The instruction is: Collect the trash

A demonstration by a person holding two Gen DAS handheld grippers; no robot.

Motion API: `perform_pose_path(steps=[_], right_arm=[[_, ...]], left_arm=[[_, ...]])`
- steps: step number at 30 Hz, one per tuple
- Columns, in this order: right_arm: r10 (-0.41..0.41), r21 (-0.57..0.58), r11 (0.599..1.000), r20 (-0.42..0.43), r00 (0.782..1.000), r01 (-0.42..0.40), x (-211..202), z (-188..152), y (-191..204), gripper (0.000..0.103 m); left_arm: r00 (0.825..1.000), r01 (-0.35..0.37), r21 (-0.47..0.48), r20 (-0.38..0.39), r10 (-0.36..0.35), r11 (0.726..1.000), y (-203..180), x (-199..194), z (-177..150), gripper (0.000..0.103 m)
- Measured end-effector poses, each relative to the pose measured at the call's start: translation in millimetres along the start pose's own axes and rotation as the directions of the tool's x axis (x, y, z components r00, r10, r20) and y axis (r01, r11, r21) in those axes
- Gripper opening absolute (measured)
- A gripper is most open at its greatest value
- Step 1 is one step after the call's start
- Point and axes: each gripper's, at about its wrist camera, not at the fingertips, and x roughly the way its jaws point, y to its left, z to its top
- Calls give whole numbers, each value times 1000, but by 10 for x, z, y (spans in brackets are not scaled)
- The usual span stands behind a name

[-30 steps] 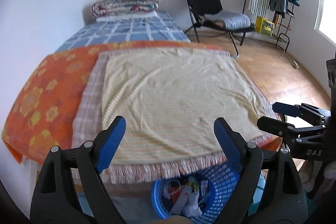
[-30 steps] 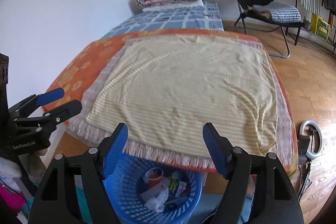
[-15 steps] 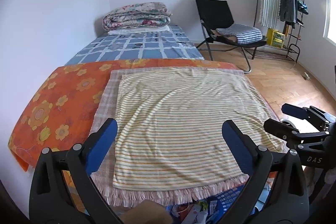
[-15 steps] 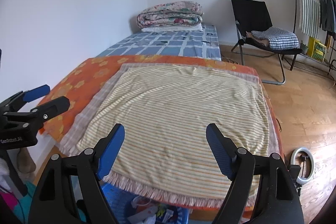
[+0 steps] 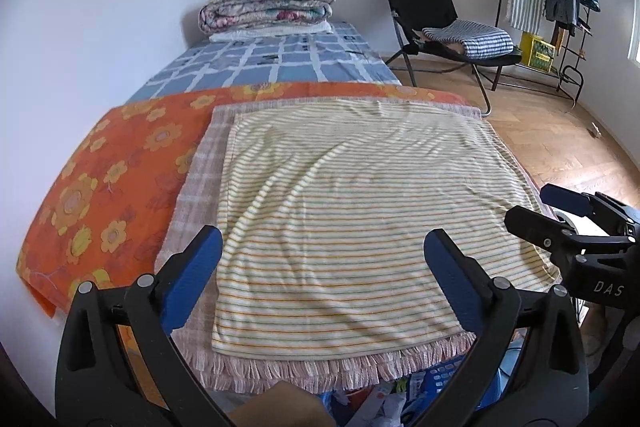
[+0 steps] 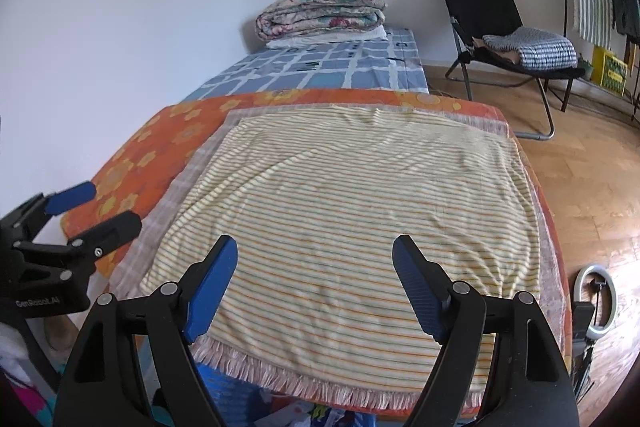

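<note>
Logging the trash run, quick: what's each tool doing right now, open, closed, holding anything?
Left tool: open, empty, over the yellow striped towel.
Right tool: open, empty.

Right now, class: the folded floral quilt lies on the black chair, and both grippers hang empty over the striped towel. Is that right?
Not quite. In the right wrist view the folded floral quilt lies at the bed's far end; the black chair holds a checked cloth. The rest stands.

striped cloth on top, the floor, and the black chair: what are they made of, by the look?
Striped cloth: soft matte woven or knit fabric, likely cotton; it wrinkles and lies limp. Floor: wood parquet with a slight sheen; block pattern and window glare show. Chair: thin dark tube frame, probably metal, with a matte black fabric sling.
</note>
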Motion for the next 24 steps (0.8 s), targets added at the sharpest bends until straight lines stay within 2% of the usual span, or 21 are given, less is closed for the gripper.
perform_pose_path(steps=[11, 24], right_arm=[[-3, 51, 999, -2, 1000, 3, -13, -27, -62, 80], [-31, 21, 999, -12, 999, 31, -6, -61, 17, 80]], left_arm=[[1000, -11, -26, -8, 11, 1000, 62, 11, -16, 103], [1000, -16, -32, 3, 17, 999, 93, -38, -10, 103]])
